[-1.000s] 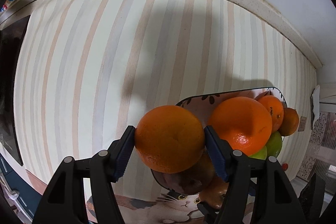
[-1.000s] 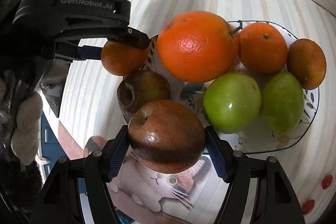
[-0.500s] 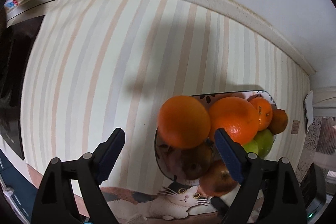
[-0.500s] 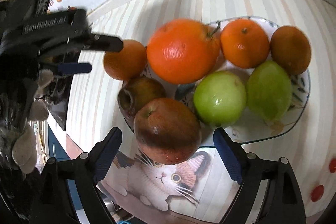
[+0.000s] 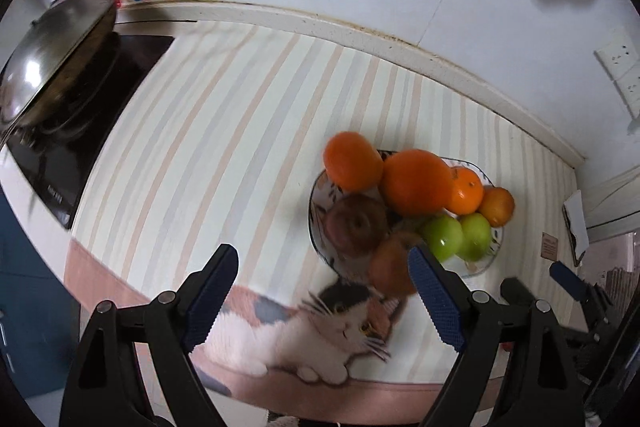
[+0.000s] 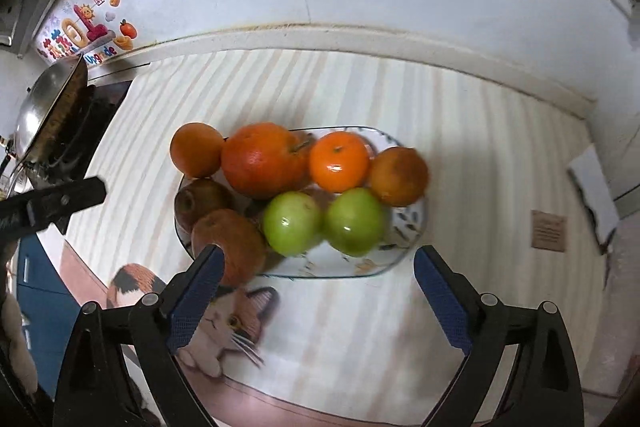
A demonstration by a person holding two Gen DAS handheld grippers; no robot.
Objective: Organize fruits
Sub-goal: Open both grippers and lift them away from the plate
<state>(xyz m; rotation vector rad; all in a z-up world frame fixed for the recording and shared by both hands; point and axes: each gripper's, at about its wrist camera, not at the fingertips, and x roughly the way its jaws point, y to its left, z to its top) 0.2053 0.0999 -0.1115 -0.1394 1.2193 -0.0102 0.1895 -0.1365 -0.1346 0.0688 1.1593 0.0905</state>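
A striped cloth with a printed cat covers the tabletop (image 6: 460, 155), which runs back to a white tiled wall; at far left a steel wok (image 5: 52, 67) sits on a dark stove.

Left of the plate, the left gripper (image 5: 324, 297) hangs with its jaws apart and nothing between them; only the cloth and the cat print show in the gap. The plate (image 5: 486, 265) lies ahead of and beyond its right jaw. Nearest that side, one orange (image 5: 352, 161) perches on the plate's far-left rim, apparently overhanging it. Next come two brown-red apples (image 6: 228, 243) along the left edge, a big orange (image 6: 264, 159) behind them, then two green apples (image 6: 354, 221), a tangerine (image 6: 339, 161) and a darker orange (image 6: 398, 175) toward the right end.

The right gripper (image 6: 316, 297) sits above the plate's near edge, its jaws opening, with nothing pressed by the pads; the near red apple shows just beyond the left jaw.

The fruit looks gathered, so the step in hand reads as drawing both grippers clear. To do it well, keep both sets of jaws wide and lift straight away from the pile, so no pad brushes the near apple. The rim orange looks least settled, so watch it; if it rocks, nudge it inward with spread jaws.
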